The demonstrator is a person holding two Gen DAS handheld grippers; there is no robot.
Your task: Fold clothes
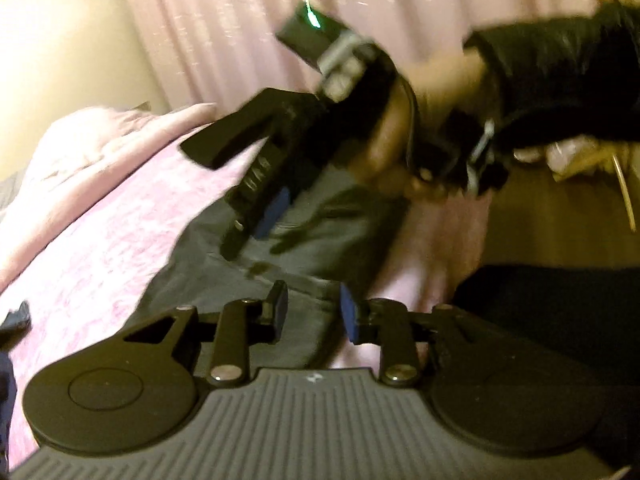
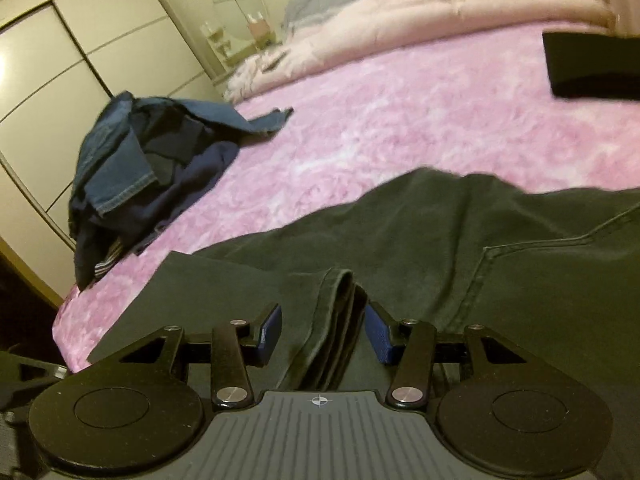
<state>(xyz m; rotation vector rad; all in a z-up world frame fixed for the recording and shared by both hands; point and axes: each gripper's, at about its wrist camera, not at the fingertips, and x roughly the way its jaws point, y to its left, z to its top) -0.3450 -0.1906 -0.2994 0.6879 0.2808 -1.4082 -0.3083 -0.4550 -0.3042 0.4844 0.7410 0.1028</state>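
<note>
Dark grey-green trousers lie spread over a pink fluffy blanket on a bed. My right gripper stands open low over them. A folded hem runs between its blue pads, close to the right pad and apart from the left one. In the left wrist view my left gripper hovers open above the trousers, with cloth only beneath the gap. Ahead of it the right gripper, blurred, points down onto the cloth, held by a hand in a black sleeve.
A heap of blue jeans and navy clothes sits at the bed's left edge, next to pale wardrobe doors. A pink duvet is bunched at the far end. A black block-shaped thing shows at the right. Wooden floor and curtains lie beyond.
</note>
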